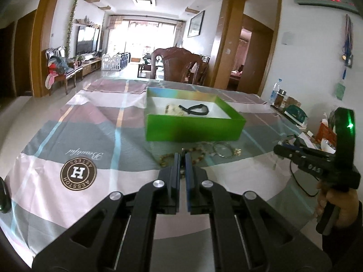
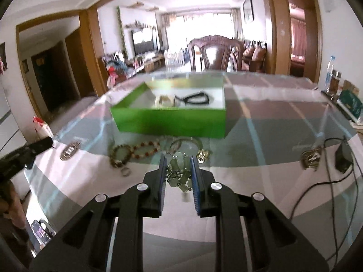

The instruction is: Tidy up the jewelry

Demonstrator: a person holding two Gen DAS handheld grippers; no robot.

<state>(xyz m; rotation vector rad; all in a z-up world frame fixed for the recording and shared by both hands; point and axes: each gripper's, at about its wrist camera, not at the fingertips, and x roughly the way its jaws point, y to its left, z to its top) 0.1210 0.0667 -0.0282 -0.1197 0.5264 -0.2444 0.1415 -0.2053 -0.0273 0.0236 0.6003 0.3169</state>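
A green box (image 1: 192,128) (image 2: 170,119) stands on the table and holds a black bracelet (image 1: 197,108) (image 2: 195,98) and a pale beaded piece (image 1: 175,110) (image 2: 164,102). Loose jewelry lies in front of it: beaded bracelets (image 2: 133,150) (image 1: 165,158), a silver bangle (image 1: 223,150) (image 2: 186,141), a small ring (image 2: 125,171) and a jade-green pendant cluster (image 2: 179,172). My left gripper (image 1: 182,156) is nearly shut, tips just short of the beads, nothing seen held. My right gripper (image 2: 177,161) is open, its fingers on either side of the pendant cluster.
A glass-topped table with a plaid cloth (image 1: 74,136). A gold trinket (image 2: 310,157), a black adapter (image 2: 343,157) and cables lie at the right. Bottles and boxes (image 1: 292,108) crowd the far right edge. A wooden chair (image 2: 215,52) stands behind the table.
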